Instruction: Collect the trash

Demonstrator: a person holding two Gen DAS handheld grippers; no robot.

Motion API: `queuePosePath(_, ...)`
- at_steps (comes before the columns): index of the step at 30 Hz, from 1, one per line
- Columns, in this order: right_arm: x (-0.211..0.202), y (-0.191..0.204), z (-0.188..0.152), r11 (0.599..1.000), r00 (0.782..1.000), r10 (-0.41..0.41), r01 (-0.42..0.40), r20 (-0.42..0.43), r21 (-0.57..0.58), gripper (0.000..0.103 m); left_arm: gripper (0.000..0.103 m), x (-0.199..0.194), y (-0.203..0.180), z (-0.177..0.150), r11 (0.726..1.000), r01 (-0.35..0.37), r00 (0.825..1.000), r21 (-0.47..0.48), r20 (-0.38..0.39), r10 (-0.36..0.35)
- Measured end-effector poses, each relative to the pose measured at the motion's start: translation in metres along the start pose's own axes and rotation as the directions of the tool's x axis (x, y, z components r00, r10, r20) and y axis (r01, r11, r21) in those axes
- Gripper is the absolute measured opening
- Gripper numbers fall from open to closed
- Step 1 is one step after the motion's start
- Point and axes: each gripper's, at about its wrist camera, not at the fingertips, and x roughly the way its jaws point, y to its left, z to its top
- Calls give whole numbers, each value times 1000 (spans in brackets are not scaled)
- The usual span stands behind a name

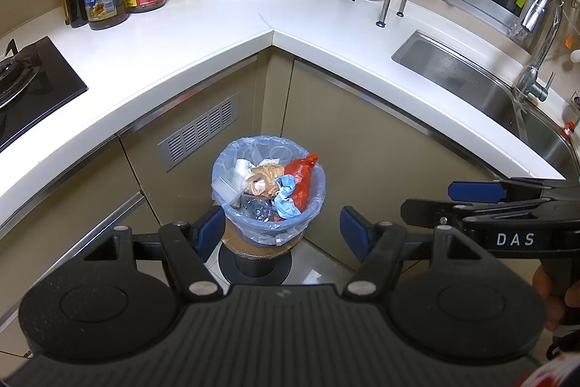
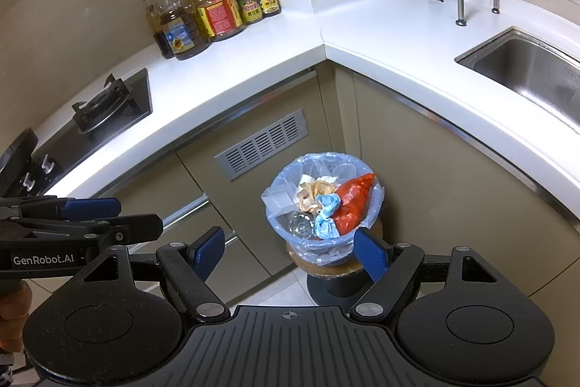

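Both my tongs are spread wide and empty: the left tongs (image 1: 282,229) hang above the front of the small round bin lined with a pale blue plastic bag (image 1: 268,185), and the right tongs (image 2: 290,251) hover beside them, with the same bin (image 2: 322,205) showing near the right-hand pad. The bin stands upright, mouth up, on a round tan-topped pedestal stool with a dark base (image 1: 259,254) on the floor, tucked into the inside corner of the beige cabinets under the white L-shaped worktop (image 1: 203,35). It is full to the rim: a crumpled red plastic bag (image 1: 302,182) leans with its long axis running from the front of the heap up to the far right rim, a light blue crumpled wrapper (image 1: 286,198) lies beside it, and tan paper (image 1: 262,178) and clear plastic pieces (image 1: 228,184) fill the left. I judge the risk is twofold: gathering the liner unevenly could spill the loose heap over the rim, and a sideways tug could tip the bin off its narrow perch.
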Motion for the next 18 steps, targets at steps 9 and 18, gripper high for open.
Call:
queuePosePath(9, 0, -1, 0, 1000, 1000, 0, 0, 0, 0, 78, 68, 1, -2, 0, 1000, -1, 1000, 0, 0, 1)
queuePosePath(18, 0, -1, 1, 1000, 1000, 1, -1, -1, 0, 78, 68, 1, -2, 0, 1000, -2, 1000, -2, 0, 2)
